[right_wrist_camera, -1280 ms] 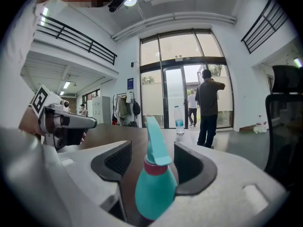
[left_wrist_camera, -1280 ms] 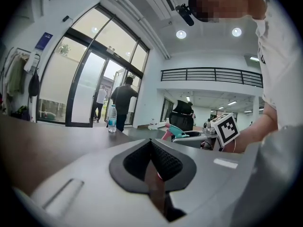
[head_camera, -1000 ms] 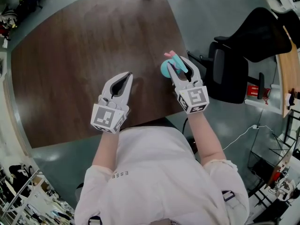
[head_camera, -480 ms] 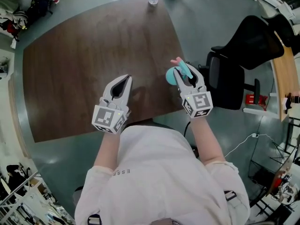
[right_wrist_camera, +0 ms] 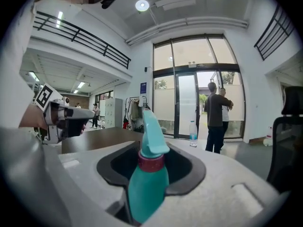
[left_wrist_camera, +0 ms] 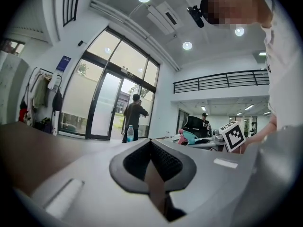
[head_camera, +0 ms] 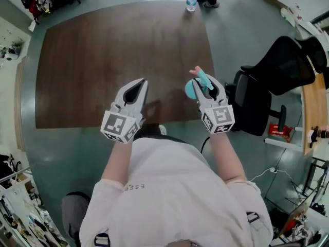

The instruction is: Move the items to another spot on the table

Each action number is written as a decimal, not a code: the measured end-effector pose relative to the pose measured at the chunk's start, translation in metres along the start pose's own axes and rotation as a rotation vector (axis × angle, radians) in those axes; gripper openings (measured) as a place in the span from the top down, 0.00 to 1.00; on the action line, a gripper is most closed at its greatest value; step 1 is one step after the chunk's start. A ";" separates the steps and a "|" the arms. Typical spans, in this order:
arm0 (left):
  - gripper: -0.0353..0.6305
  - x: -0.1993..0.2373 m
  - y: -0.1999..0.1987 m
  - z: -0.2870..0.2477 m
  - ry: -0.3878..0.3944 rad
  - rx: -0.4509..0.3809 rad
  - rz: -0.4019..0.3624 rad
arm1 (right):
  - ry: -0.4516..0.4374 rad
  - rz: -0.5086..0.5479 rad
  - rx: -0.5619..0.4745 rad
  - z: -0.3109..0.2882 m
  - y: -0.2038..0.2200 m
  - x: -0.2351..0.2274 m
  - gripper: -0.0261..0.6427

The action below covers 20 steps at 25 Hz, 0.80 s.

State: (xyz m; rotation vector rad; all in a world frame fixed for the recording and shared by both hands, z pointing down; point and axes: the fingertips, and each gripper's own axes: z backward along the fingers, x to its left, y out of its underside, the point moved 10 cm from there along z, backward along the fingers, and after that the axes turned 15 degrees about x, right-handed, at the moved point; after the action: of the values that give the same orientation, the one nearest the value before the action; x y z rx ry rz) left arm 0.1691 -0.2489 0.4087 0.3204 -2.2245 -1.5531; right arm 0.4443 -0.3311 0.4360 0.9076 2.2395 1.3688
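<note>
Head view first: your right tool [head_camera: 205,85] is clenched on the teal spray bottle [head_camera: 191,90], its pink trigger pointing away from you, over the near right corner of the tabletop [head_camera: 103,50]. It looks carried rather than set down. Choose a bare patch ahead and to the left of that tool, well in from the edge. Lower the bottle upright until its base sits flat before you loosen the grip. Your left tool [head_camera: 138,85] hangs off to the left, closed on nothing, so hold it out of the path. A water bottle [head_camera: 191,1] stands far ahead at the tabletop's far edge. A black office chair [head_camera: 277,60] sits to the right, off the tabletop.

Left gripper view: the jaws meet with nothing between them, and the right tool with its bottle shows away to the right.

Right gripper view: the jaws press the bottle's body below its collar, with the nozzle rising in front. A rounded body could tilt in that hold, so swing gently. Two people [right_wrist_camera: 218,115] stand beyond the water bottle by the glass doors [right_wrist_camera: 187,108], well clear.
</note>
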 end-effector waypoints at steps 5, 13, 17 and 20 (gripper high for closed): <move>0.94 0.025 0.003 0.047 -0.130 -0.022 0.028 | -0.069 0.092 -0.038 -0.022 -0.030 0.031 0.74; 0.94 0.054 0.026 0.155 -0.371 -0.079 0.111 | -0.257 0.224 -0.052 -0.071 -0.059 0.123 0.74; 0.94 0.069 0.036 0.224 -0.446 -0.121 0.135 | -0.342 0.254 -0.047 -0.086 -0.067 0.196 0.74; 0.94 0.085 0.049 0.274 -0.493 -0.134 0.151 | -0.400 0.279 -0.048 -0.094 -0.075 0.252 0.74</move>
State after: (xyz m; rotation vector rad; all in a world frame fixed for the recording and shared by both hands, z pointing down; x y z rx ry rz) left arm -0.0283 -0.0358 0.3894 -0.2972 -2.4049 -1.8343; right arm 0.1794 -0.2433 0.4197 1.3800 1.8229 1.2113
